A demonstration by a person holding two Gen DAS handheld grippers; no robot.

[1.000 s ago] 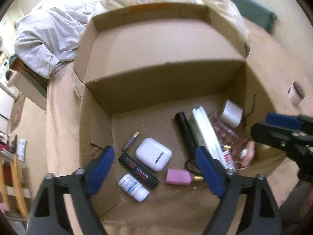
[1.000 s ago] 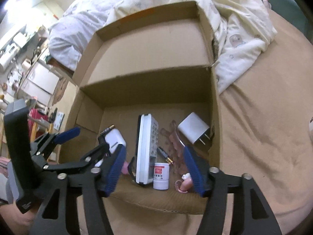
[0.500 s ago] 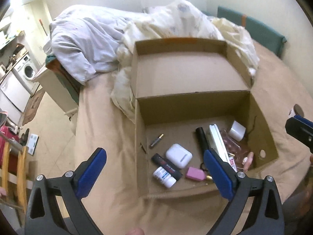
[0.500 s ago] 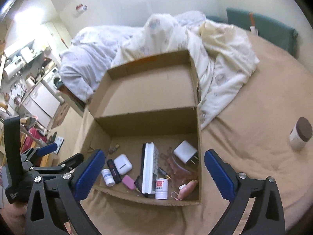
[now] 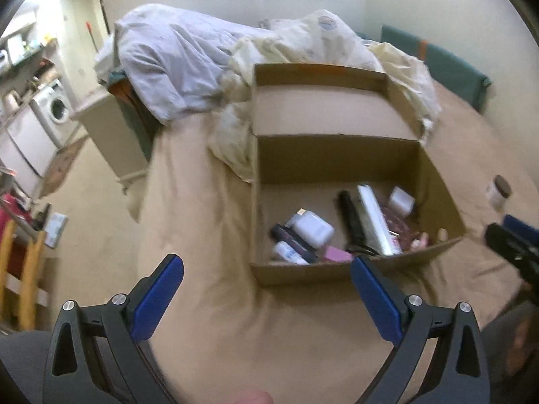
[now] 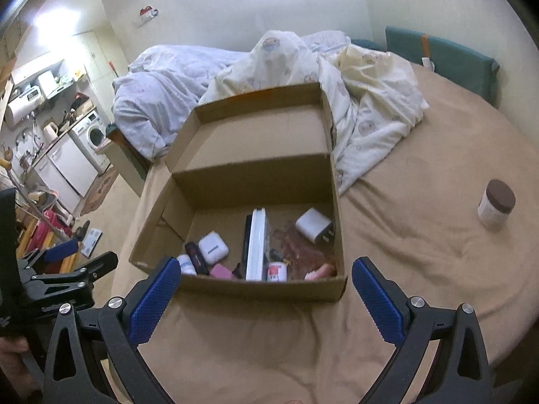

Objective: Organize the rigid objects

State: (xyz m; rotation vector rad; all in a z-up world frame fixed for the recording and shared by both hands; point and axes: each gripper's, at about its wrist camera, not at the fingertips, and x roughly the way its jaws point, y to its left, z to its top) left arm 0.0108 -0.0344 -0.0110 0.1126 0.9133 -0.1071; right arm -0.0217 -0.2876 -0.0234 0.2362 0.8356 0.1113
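Note:
An open cardboard box sits on a tan bedsheet. Inside lie several small items: a white earbud case, a white remote, a white charger plug, a small white bottle, a pink block and a black tube. My right gripper hangs open in front of the box's near wall, nothing between its fingers. My left gripper is open too, above the sheet left of the box. A white jar with a brown lid stands on the sheet to the right.
Crumpled white and cream duvets lie behind the box. The bed's left edge drops to the floor, where a washing machine and cabinets stand. A teal headboard is at the back right. Bare sheet spreads around the box's front and right.
Both grippers have pulled back and up out of the box and opened wide. The box now appears smaller and farther, with more of the bed and room in view.

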